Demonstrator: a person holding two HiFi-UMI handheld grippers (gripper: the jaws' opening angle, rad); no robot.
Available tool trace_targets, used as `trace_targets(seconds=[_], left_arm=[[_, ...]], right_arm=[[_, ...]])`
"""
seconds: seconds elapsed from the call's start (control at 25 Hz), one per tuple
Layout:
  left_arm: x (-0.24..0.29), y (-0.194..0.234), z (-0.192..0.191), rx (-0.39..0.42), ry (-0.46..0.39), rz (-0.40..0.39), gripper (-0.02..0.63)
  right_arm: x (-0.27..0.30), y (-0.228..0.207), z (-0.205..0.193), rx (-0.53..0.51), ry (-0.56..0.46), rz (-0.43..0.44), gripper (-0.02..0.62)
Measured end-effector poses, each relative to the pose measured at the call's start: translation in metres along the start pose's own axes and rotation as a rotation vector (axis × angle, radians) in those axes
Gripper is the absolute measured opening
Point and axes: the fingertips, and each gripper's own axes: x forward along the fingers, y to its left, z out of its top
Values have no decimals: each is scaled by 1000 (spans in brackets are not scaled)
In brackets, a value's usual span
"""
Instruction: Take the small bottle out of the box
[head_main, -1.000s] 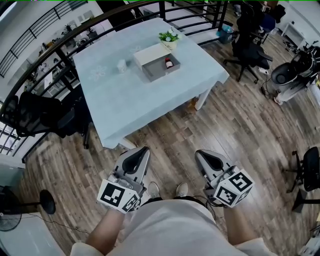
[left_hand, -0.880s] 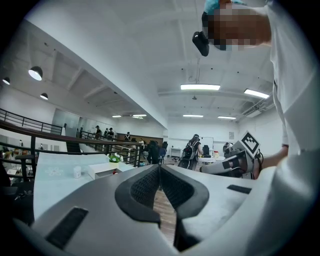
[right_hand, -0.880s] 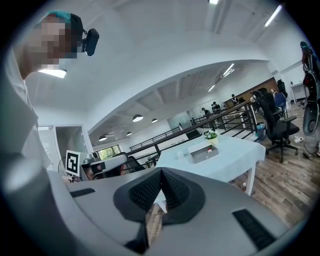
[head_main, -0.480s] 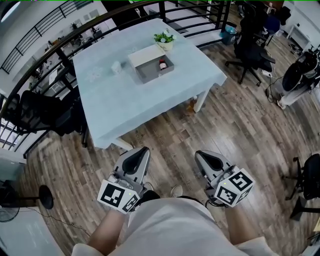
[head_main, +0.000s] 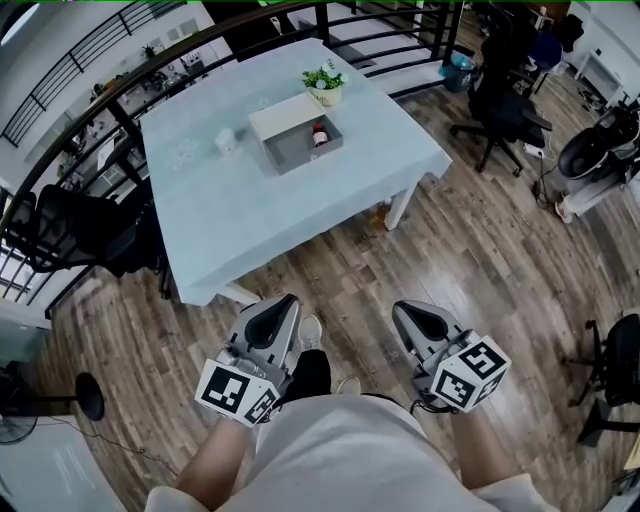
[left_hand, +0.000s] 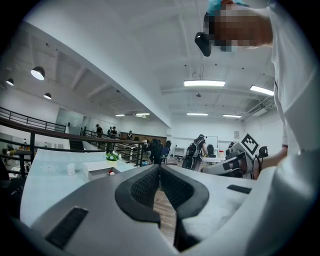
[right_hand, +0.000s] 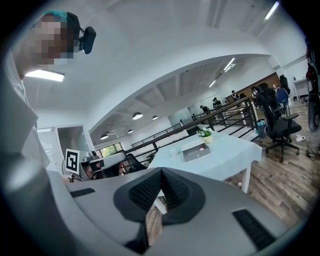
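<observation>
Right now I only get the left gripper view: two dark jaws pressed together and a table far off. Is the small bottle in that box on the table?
Observer: Yes. In the head view the small bottle sits inside the grey box, toward the end nearest the potted plant.
Operator: Does the other gripper hold anything?
Observer: No. The right gripper view shows the right gripper with its jaws together and nothing between them.
Operator: Are we at the table?
Observer: No. The head view shows the left gripper and the right one over wood floor, short of the table.
</observation>
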Motion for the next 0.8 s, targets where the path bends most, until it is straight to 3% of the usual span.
trace_targets(seconds=[0.36,0.8], left_arm=[[49,42,-5,-10,8,-25,21],[133,144,8,-26,25,-85,21]], right_arm=[[45,-39,14,12,12,-32,15],[151,-86,60,26,21,-80,15]])
